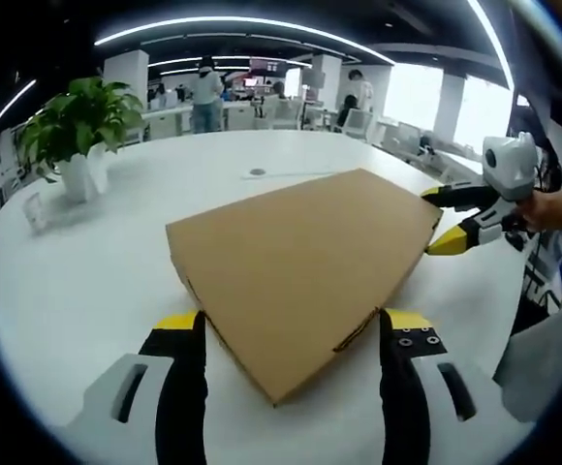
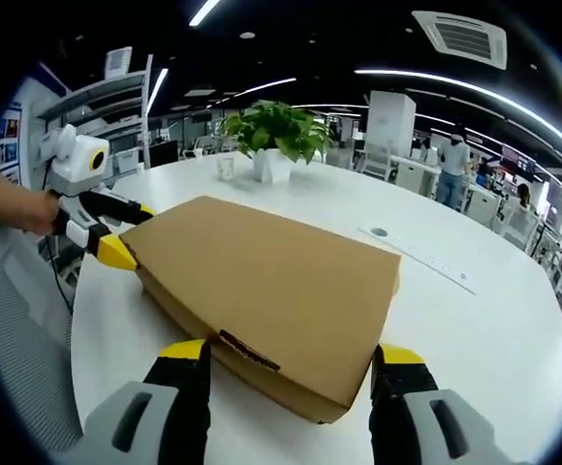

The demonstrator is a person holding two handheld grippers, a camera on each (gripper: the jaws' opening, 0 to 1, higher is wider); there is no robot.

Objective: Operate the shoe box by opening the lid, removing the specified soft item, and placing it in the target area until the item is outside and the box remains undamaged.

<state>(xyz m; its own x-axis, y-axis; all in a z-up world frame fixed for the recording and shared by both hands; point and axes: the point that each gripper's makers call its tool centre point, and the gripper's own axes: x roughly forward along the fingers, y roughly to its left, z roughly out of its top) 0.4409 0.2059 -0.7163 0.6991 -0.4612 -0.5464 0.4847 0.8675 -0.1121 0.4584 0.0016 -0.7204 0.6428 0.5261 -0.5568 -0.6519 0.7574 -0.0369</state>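
Note:
A closed brown cardboard shoe box [image 1: 300, 262] lies flat on the white table, lid down. My left gripper [image 1: 293, 325] is open, its yellow-tipped jaws standing either side of the box's near corner. Coming in from the right, my right gripper [image 1: 440, 219] is open around the opposite corner, held by a hand. In the right gripper view the same box [image 2: 262, 281] lies ahead, and the right gripper [image 2: 291, 354] straddles its near corner. At the far left corner the left gripper [image 2: 126, 231] is open. The soft item is hidden inside.
The box rests on a large round white table [image 1: 97, 281]. A potted plant [image 1: 76, 126] in a white pot stands at one side, with a small cup [image 2: 226, 168] near it. A round cable port [image 2: 379, 232] sits in the tabletop. People and chairs fill the office behind.

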